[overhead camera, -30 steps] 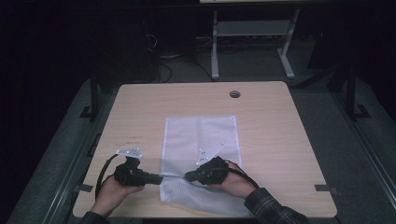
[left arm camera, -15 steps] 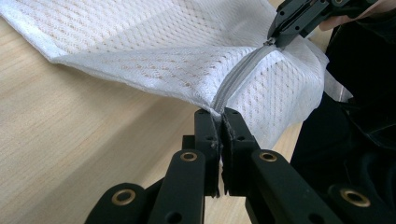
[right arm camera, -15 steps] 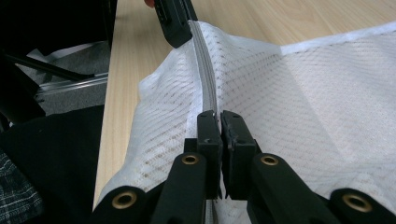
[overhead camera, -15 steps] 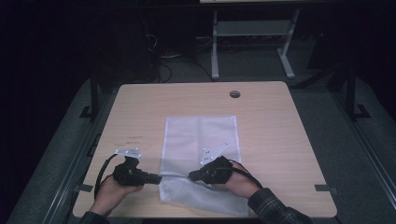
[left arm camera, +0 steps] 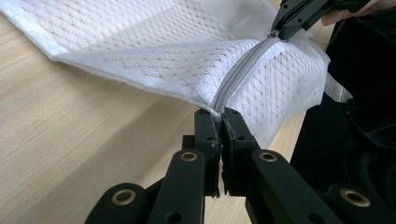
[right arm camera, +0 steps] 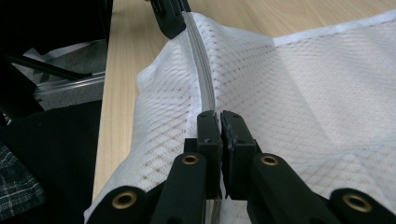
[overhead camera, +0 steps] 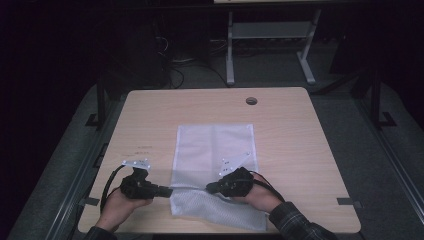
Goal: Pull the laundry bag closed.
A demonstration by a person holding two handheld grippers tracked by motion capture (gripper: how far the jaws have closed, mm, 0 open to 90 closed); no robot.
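Note:
A white mesh bag [overhead camera: 215,150] lies flat on the wooden table [overhead camera: 300,140], with its near end lifted off the surface. A zipper [left arm camera: 243,70] runs along that raised near edge. My left gripper [overhead camera: 169,190] is shut on the zipper's left end, its jaws pinching the seam [left arm camera: 220,114]. My right gripper [overhead camera: 209,188] is shut on the zipper [right arm camera: 203,70] a short way along, where its jaws [right arm camera: 219,115] close on the tape. The zipper is stretched between the two grippers. Each gripper view shows the other gripper's tip farther off: right [left arm camera: 299,14], left [right arm camera: 170,18].
A round cable hole [overhead camera: 251,101] sits near the table's far edge. Beyond the table stand a grey metal frame [overhead camera: 270,30] and cables on a dark floor. The table's front edge runs just under my hands, against the person's dark clothes [left arm camera: 359,93].

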